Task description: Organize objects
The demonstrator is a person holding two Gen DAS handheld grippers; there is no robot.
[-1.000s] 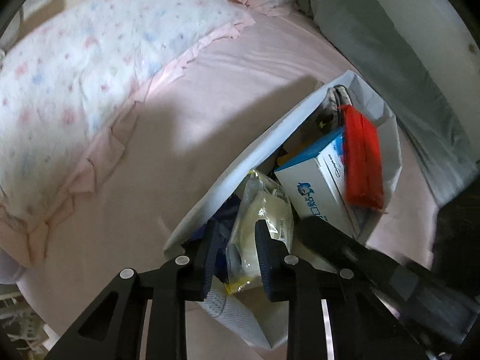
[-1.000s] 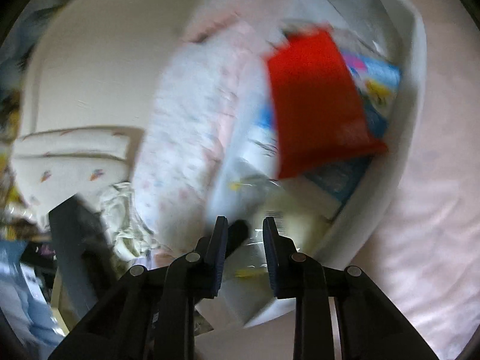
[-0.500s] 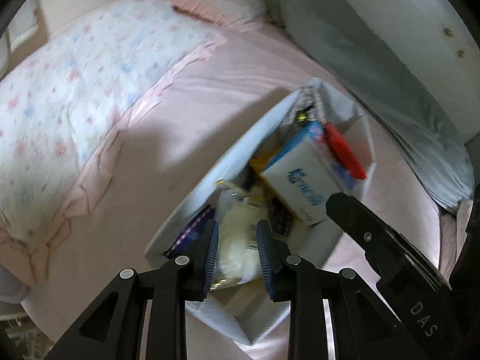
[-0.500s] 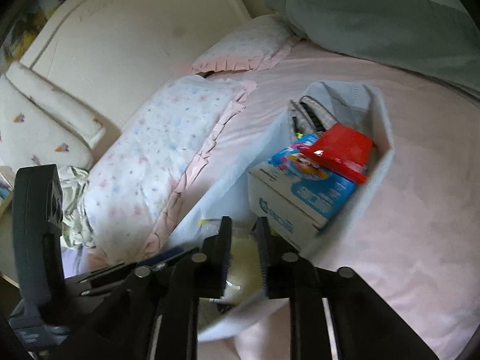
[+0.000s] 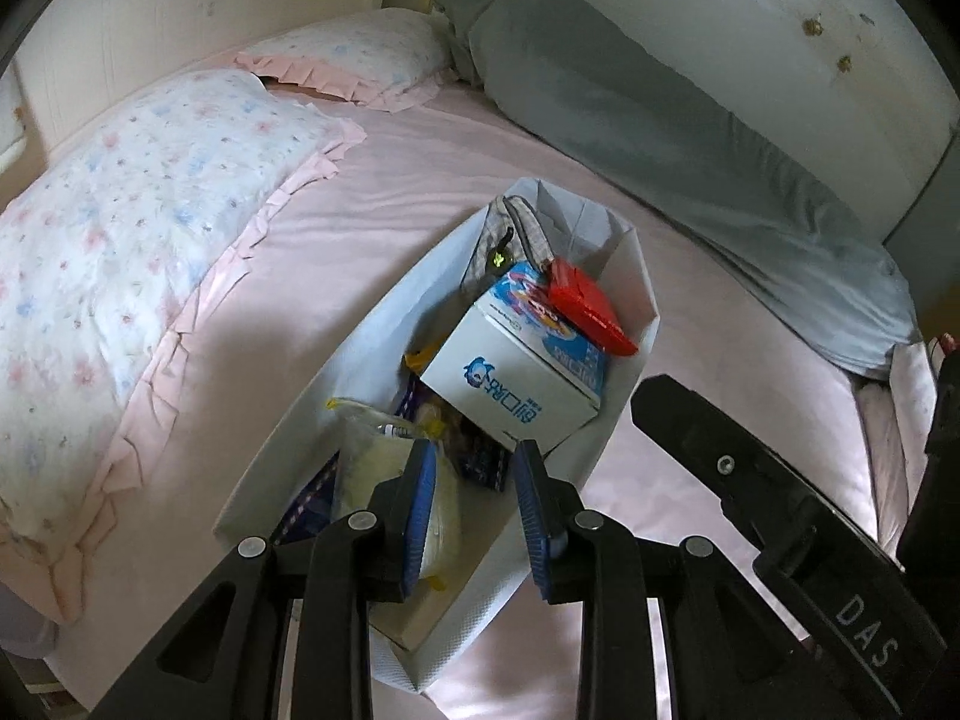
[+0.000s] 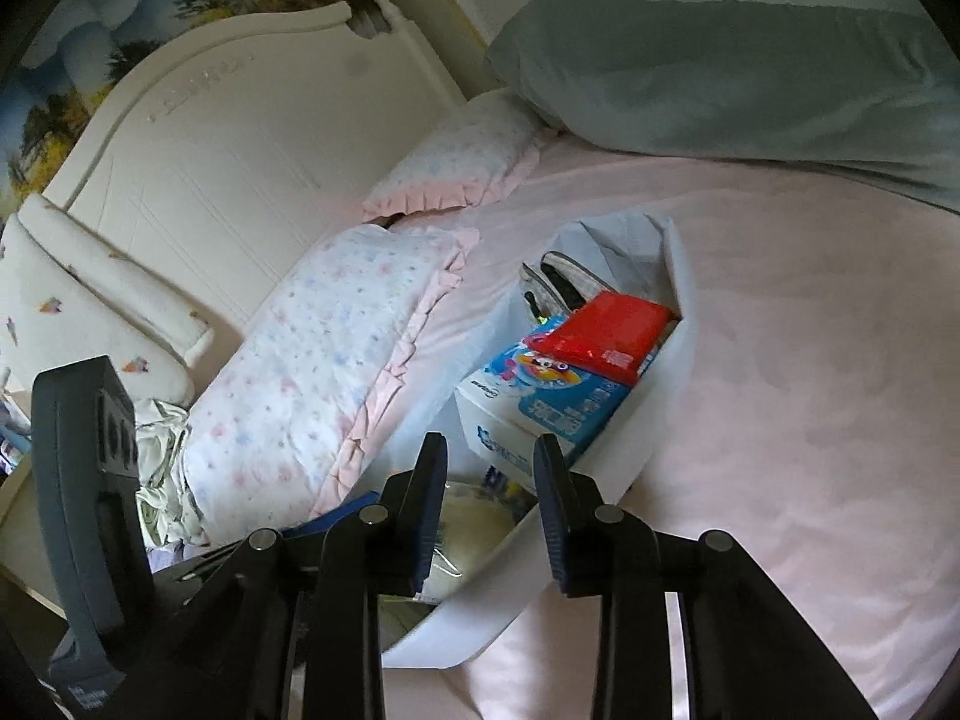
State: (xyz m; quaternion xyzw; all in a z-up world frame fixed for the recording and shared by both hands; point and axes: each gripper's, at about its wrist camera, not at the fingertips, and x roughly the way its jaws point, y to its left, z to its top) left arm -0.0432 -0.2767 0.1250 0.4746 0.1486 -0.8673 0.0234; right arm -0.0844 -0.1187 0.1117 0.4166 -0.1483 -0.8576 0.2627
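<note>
A white fabric storage bin [image 5: 624, 252] [image 6: 675, 372] lies on the pink bed. It holds a white and blue box [image 5: 516, 378] [image 6: 540, 396], a red packet [image 5: 585, 306] [image 6: 612, 330] on top of the box, a clear bag of pale stuff [image 5: 384, 456] [image 6: 474, 534], and a grey striped pouch [image 5: 516, 228] [image 6: 564, 285] at the far end. My left gripper [image 5: 474, 468] is open and empty above the bin's near end. My right gripper [image 6: 489, 468] is open and empty, also above the near end.
Two floral pillows [image 5: 132, 192] [image 6: 318, 378] with pink frills lie to the left of the bin. A grey bolster [image 5: 660, 114] [image 6: 750, 78] runs along the far side by the wall. A white headboard [image 6: 240, 120] stands behind the pillows.
Both grippers have pulled back and up from the bin, so more of the bed shows. The jaws of both have opened wider. The bag stays in the bin.
</note>
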